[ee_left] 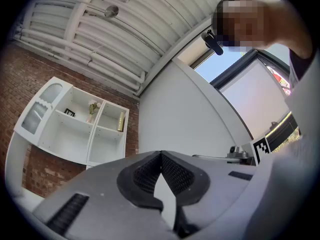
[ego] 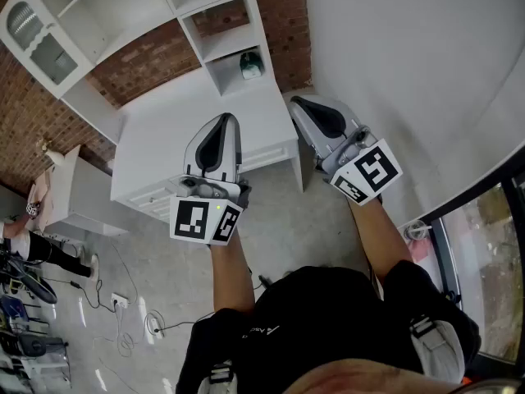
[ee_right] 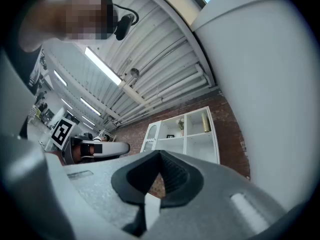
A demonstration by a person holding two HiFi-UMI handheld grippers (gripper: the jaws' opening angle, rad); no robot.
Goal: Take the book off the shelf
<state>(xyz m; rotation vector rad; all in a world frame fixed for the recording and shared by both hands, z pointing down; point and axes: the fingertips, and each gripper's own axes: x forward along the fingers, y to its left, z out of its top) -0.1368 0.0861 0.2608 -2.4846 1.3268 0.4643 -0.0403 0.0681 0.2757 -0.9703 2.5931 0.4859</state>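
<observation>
A slim gold-coloured book [ee_left: 120,121] stands upright in the top right compartment of the white shelf unit [ee_left: 75,134]; the right gripper view shows the book [ee_right: 205,121] in the same place. My left gripper [ego: 223,123] points at the shelf from some way off, its jaws [ee_left: 161,154] pressed together with nothing between them. My right gripper [ego: 305,105] is level with it on the right, also shut [ee_right: 160,154] and empty. Both are well short of the book. The head view does not show the book.
A white desk [ego: 189,130] juts out below the shelf unit [ego: 123,15], in front of a brick wall. A greenish object [ego: 251,66] sits in a low cubby. A curved white wall [ego: 410,64] rises on the right, a small white cabinet [ego: 70,191] stands left, and cables [ego: 123,318] lie on the floor.
</observation>
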